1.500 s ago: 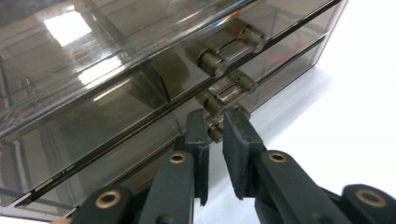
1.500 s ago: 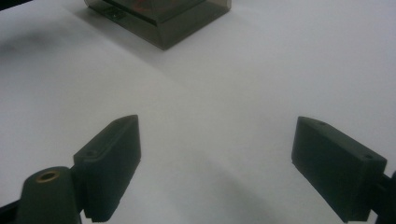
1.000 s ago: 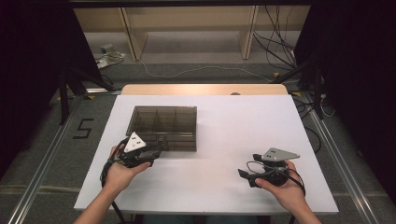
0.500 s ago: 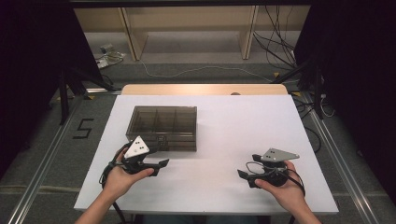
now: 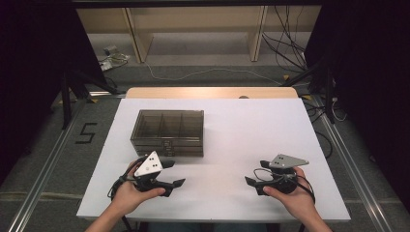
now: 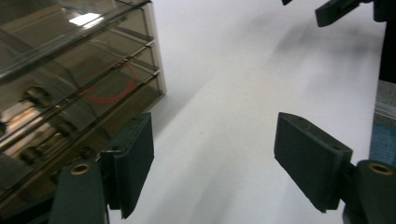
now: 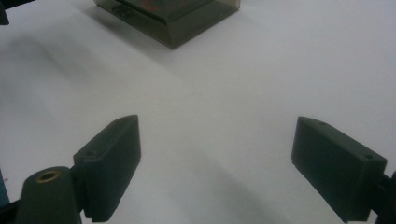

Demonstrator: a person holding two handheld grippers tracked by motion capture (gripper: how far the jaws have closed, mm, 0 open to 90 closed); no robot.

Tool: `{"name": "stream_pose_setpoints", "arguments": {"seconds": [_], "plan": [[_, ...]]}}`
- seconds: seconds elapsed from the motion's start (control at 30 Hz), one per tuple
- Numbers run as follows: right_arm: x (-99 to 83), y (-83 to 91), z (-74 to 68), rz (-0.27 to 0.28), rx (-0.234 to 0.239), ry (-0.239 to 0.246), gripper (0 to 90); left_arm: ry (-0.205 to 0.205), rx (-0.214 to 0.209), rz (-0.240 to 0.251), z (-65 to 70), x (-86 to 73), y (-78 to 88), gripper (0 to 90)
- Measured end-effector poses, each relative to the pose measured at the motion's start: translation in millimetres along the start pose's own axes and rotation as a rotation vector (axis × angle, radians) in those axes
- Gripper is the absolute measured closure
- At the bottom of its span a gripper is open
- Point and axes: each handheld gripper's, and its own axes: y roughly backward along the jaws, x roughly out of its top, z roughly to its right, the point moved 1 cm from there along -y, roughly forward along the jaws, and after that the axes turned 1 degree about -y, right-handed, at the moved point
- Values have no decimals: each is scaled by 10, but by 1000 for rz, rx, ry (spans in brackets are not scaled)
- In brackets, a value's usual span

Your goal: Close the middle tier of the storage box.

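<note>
Two grippers hover low over the table, nothing held. Left gripper (image 5: 169, 175) sits just in front of the smoked plastic drawer box (image 5: 168, 131), apart from it, jaws spread and just been opening, nothing between them. Right gripper (image 5: 252, 182) sits well apart at right, jaws wide, empty. Likely a release or pre-approach step; next move calls for lining up on a drawer front. White table (image 5: 241, 130), grey floor (image 5: 203, 72) with cables, wooden shelving (image 5: 193, 21) behind
</note>
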Motion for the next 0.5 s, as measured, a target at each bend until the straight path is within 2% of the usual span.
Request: {"name": "stream_pose_setpoints", "arguments": {"seconds": [0.23, 0.5], "plan": [[0, -2, -11, -2, 8, 11, 165, -37, -23, -42, 122, -46, -93, 238], [1, -12, -9, -6, 9, 15, 165, -45, -36, -72, 155, -67, -164, 190]]}}
